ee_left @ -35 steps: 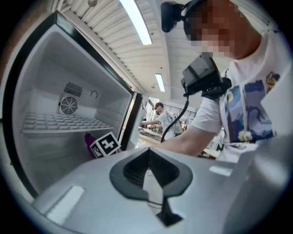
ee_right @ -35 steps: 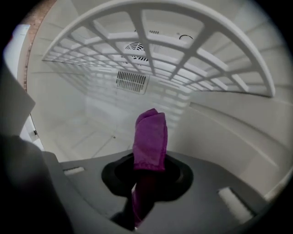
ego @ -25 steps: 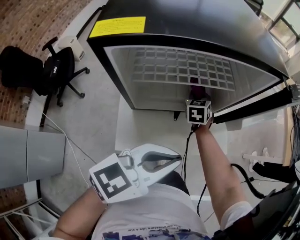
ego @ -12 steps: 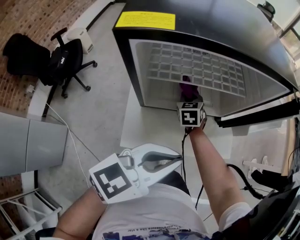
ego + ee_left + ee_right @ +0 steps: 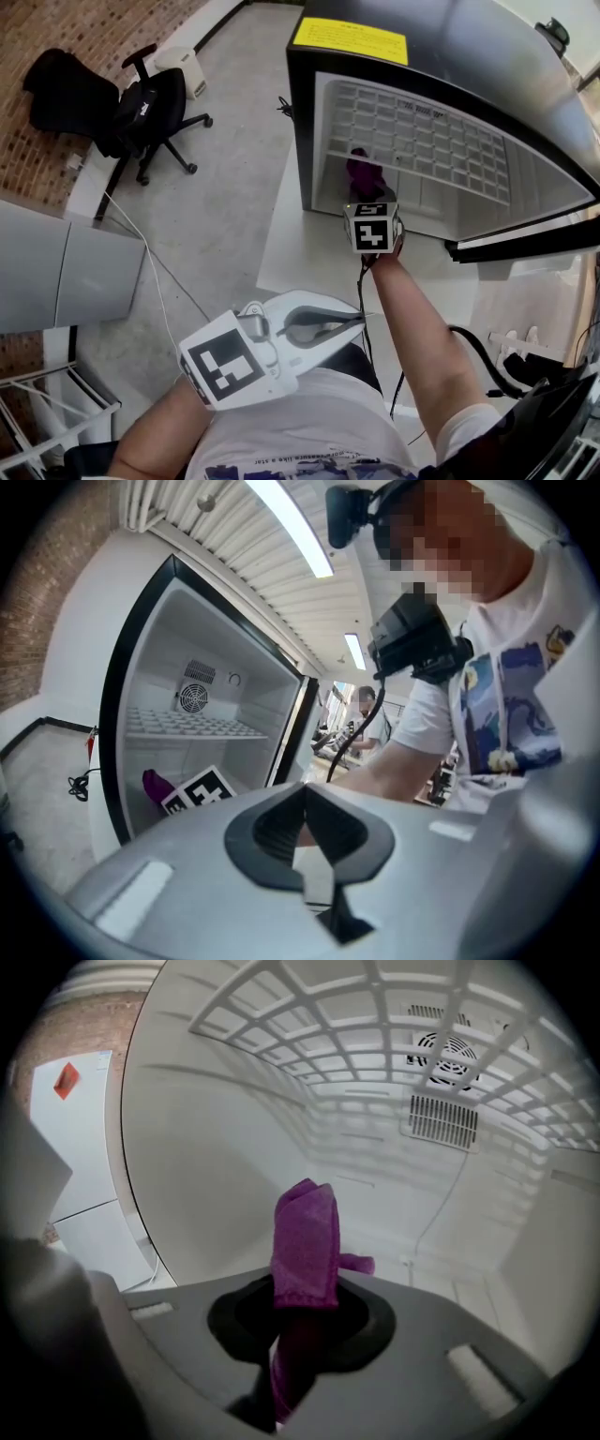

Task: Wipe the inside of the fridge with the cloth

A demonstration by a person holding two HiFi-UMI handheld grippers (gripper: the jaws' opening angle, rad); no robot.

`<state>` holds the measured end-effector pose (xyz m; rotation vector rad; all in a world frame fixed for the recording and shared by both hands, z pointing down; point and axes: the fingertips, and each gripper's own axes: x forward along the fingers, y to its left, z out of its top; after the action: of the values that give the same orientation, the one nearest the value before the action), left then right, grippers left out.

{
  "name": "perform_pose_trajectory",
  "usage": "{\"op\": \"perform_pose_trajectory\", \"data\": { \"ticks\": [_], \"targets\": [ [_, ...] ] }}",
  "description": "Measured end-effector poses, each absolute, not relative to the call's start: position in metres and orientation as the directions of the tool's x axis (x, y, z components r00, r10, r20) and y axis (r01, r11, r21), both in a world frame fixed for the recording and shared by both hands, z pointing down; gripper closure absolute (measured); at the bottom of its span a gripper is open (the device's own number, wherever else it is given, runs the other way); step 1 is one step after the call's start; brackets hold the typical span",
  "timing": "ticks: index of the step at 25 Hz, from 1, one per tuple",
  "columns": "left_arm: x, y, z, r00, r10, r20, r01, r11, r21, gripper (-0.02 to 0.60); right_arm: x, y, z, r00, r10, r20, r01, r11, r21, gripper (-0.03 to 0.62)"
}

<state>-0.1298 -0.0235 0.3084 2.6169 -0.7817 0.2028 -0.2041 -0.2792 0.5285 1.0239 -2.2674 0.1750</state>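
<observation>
My right gripper point(image 5: 367, 199) reached just inside the open fridge point(image 5: 306, 112), below the wire shelf point(image 5: 422, 141). Its fingers point(image 5: 370, 1324) were clamped on the purple cloth point(image 5: 306, 1237), which stood up out of them as a folded wad with one small corner flopped to the right. The cloth was near the left inner wall point(image 5: 197, 1176), but as far as the right gripper view showed, it touched nothing. My left gripper point(image 5: 349, 322) hung near my body, well apart from the fridge, its fingers point(image 5: 272, 829) together with nothing between them. I judged the wiping to be barely under way, so the thing to get right was contact. The free wad had to be pressed flat against a wall, not the hard fingers, and the grip had to be firm enough that drag would not pull the cloth out. A sensible order seemed to be the left wall first, in overlapping strokes from the near edge toward the far back, where the fan grille point(image 5: 448, 1052) sat. The risks I saw were the cloth catching on the shelf's grid above, and the wad folding over so that only a narrow edge rubbed.
</observation>
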Motion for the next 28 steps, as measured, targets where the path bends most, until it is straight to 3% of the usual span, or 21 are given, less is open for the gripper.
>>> {"op": "perform_pose_trajectory", "data": {
  "ticks": [16,22,28],
  "targets": [
    [-0.147,-0.002,0.311,0.828,-0.5,0.254,-0.56,-0.755,0.34,0.574,-0.256,-0.244,0.521,-0.642,-0.534,0.55,-0.643,0.766,-0.008,0.539],
    [-0.134,-0.001,0.308,0.863,-0.447,0.234,-0.504,-0.793,0.344,0.574,-0.21,-0.246,0.495,-0.608,-0.614,0.504,-0.684,0.727,0.062,0.539],
    [-0.106,-0.008,0.31,0.904,-0.366,0.224,-0.424,-0.836,0.348,0.574,-0.12,-0.265,0.477,-0.487,-0.736,0.47,-0.771,0.615,0.165,0.539]
  ]
}}
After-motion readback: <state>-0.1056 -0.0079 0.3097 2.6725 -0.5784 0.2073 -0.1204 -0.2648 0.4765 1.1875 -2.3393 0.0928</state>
